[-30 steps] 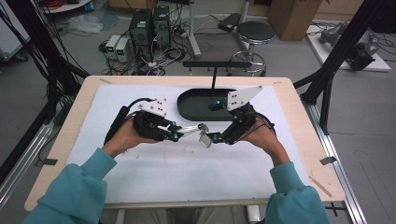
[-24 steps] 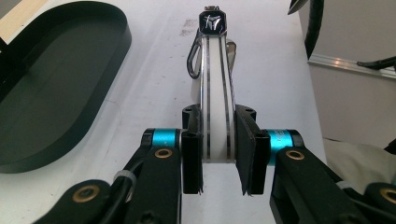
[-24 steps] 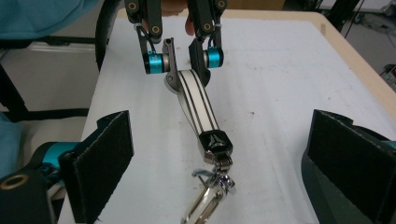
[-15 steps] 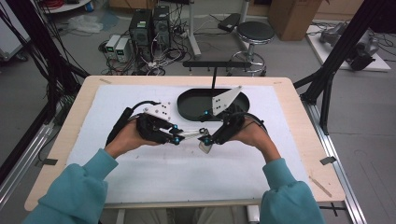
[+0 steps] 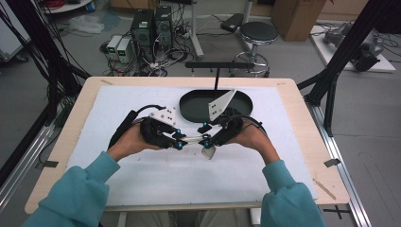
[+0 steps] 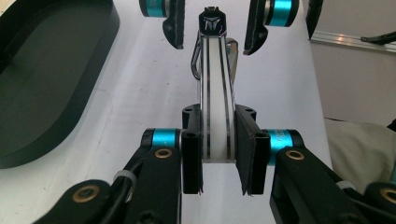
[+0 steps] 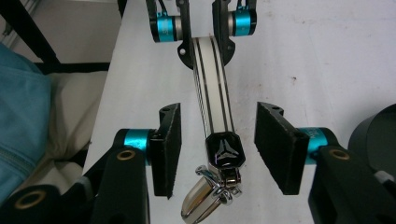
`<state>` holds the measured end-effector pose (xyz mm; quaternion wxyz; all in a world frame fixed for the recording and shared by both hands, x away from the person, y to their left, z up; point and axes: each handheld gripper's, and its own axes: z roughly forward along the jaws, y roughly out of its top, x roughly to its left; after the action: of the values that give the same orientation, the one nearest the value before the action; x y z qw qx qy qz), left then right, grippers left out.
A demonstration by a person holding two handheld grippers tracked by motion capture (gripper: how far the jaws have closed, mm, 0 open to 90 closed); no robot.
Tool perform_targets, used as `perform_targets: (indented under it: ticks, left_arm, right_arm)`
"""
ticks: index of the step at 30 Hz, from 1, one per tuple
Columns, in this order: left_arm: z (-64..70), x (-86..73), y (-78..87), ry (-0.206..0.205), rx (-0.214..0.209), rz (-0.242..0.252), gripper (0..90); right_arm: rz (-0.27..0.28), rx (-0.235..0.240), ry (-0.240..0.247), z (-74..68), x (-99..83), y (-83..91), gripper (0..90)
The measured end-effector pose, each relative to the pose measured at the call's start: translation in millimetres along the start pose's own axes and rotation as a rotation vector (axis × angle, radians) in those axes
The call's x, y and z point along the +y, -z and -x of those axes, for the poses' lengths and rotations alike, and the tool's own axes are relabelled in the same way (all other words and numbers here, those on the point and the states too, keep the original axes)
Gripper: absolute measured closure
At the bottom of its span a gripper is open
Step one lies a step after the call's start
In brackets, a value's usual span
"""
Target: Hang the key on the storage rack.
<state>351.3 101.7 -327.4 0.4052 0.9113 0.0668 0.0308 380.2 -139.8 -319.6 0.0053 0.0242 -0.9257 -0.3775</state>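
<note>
A white strap with two dark stripes ends in a black buckle and a shiny metal clasp. My left gripper is shut on the strap's plain end; in the high view that left gripper sits left of centre. My right gripper is open, its pads standing apart on either side of the buckle without touching it. In the high view the right gripper faces the left one, and the clasp hangs below it.
A black oval tray lies on the white mat just behind the hands; it also shows as the tray left of the strap and the tray at the right edge. A black stand rises at the table's far edge.
The right hand has moved left toward the left gripper and rolled, so its grey plate tips upward. The left gripper keeps its hold on the strap and has shifted slightly right.
</note>
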Motion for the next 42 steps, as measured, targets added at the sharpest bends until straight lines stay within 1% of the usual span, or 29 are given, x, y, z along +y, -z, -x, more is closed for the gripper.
perform_targets:
  ticks: [1, 3, 4, 5, 9, 10, 11, 12, 14, 17, 18, 20, 21, 23, 25, 26, 29, 33, 34, 36, 37, 38, 39, 40, 42]
  left_arm:
    - [0.4, 0.0, -0.6, 0.004, -0.001, 0.001, 73.8]
    - [0.3, -0.1, -0.9, -0.002, 0.003, -0.007, 73.8]
    - [0.4, -0.2, -1.3, 0.001, -0.002, -0.008, 73.8]
    - [0.5, -0.2, -1.6, -0.003, 0.003, -0.009, 73.8]
    - [0.7, -0.4, -2.7, -0.005, 0.002, -0.016, 73.8]
    - [0.6, -0.4, -2.7, -0.011, 0.005, -0.026, 73.8]
    - [0.9, -0.5, -3.3, -0.006, 0.004, -0.028, 73.8]
    - [1.2, -0.6, -3.7, -0.007, 0.003, -0.03, 73.8]
    - [1.4, -0.5, -4.3, -0.009, 0.002, -0.031, 73.8]
    - [1.5, -0.4, -4.9, -0.016, 0.0, -0.033, 73.8]
    - [1.5, -0.4, -5.0, -0.014, -0.002, -0.034, 73.8]
    - [1.2, -0.5, -4.6, -0.018, -0.002, -0.036, 73.8]
    - [1.5, -0.7, -4.5, -0.014, -0.001, -0.032, 73.8]
    - [1.0, -1.1, -3.4, -0.014, -0.001, -0.032, 73.8]
    - [0.9, -1.2, -2.3, -0.016, -0.004, -0.032, 73.8]
    - [0.6, -1.2, -1.9, -0.021, -0.004, -0.035, 73.8]
    - [0.3, -1.7, -2.0, -0.02, -0.003, -0.031, 73.8]
    - [-0.6, -2.2, -2.7, -0.014, -0.02, -0.03, 73.7]
    - [-1.1, -2.5, -2.9, -0.013, -0.029, -0.027, 73.7]
    - [-3.0, -2.7, -2.2, -0.015, -0.04, -0.027, 73.6]
    - [-3.3, -3.4, -2.2, -0.007, -0.045, -0.012, 73.5]
    - [-4.3, -3.8, -1.6, -0.007, -0.049, 0.0, 73.4]
    - [-5.3, -4.3, -0.6, -0.016, -0.046, 0.013, 73.3]
    - [-5.3, -5.0, -0.1, -0.011, -0.043, 0.032, 73.0]
    - [-5.4, -6.9, 1.9, -0.03, -0.028, 0.056, 71.6]
  right_arm:
    - [-0.013, -0.003, 0.008, 0.3, 0.1, -0.6, 55.3]
    - [-0.016, -0.003, 0.007, 0.4, 0.1, -0.8, 55.5]
    - [-0.021, 0.001, -0.004, 0.5, -0.3, -0.9, 57.1]
    - [-0.029, 0.009, -0.011, 0.6, -0.5, -0.9, 59.2]
    - [-0.04, 0.02, -0.018, 1.2, -0.9, -3.3, 63.8]
    - [-0.049, 0.024, -0.017, 1.6, -0.6, -3.7, 64.9]
    - [-0.052, 0.029, -0.019, 1.6, -0.6, -4.7, 66.2]
    - [-0.062, 0.035, -0.017, 1.4, -0.2, -5.3, 66.7]
    - [-0.061, 0.034, -0.01, 2.0, 0.3, -7.1, 66.8]
    - [-0.074, 0.037, -0.017, 2.0, 1.2, -8.9, 67.1]
    - [-0.076, 0.037, -0.008, 2.6, 1.6, -9.8, 68.3]
    - [-0.084, 0.043, -0.01, 2.1, 2.2, -11.2, 69.1]
    - [-0.088, 0.052, -0.012, 2.0, 2.3, -11.9, 69.1]
    - [-0.095, 0.044, -0.011, 2.3, 2.3, -13.0, 68.3]
    - [-0.096, 0.046, -0.01, 2.7, 2.1, -13.5, 70.6]
    - [-0.093, 0.044, 0.002, 3.1, 2.4, -13.7, 72.6]
    - [-0.101, 0.05, 0.008, 3.0, 2.8, -14.6, 73.7]
    - [-0.121, 0.056, 0.009, 2.2, 3.0, -17.0, 74.4]
    - [-0.127, 0.066, -0.001, 1.6, 3.0, -17.2, 74.5]
    - [-0.124, 0.065, 0.0, 1.7, 2.8, -16.4, 74.6]
    - [-0.118, 0.068, -0.001, 1.8, 2.5, -15.9, 74.6]
    - [-0.11, 0.074, -0.003, 2.0, 2.2, -15.5, 74.6]
    - [-0.11, 0.071, -0.004, 2.3, 2.2, -14.5, 74.6]
    - [-0.102, 0.068, -0.008, 2.5, 1.9, -14.0, 74.6]
    - [-0.099, 0.061, -0.009, 2.4, 1.9, -12.7, 74.7]
